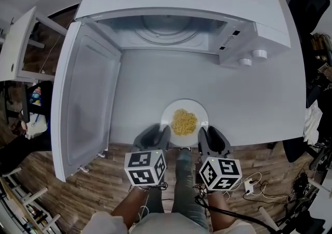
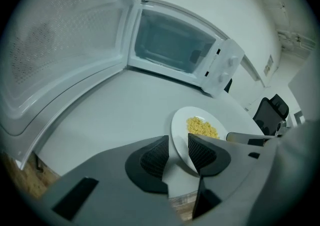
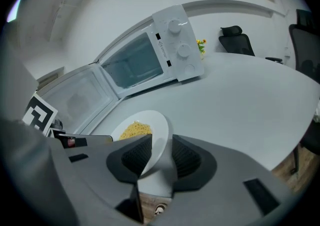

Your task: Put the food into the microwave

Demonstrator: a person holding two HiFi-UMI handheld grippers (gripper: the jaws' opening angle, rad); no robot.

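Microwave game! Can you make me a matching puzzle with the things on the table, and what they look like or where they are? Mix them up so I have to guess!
Things:
1. microwave door
2. plate
3. food
4. knobs

Clues:
A. yellow, in a little heap
B. swung wide open
C. two, round, at the right of the microwave's front
D. flat on the table, near its front edge

Pairs: 1-B, 2-D, 3-A, 4-C
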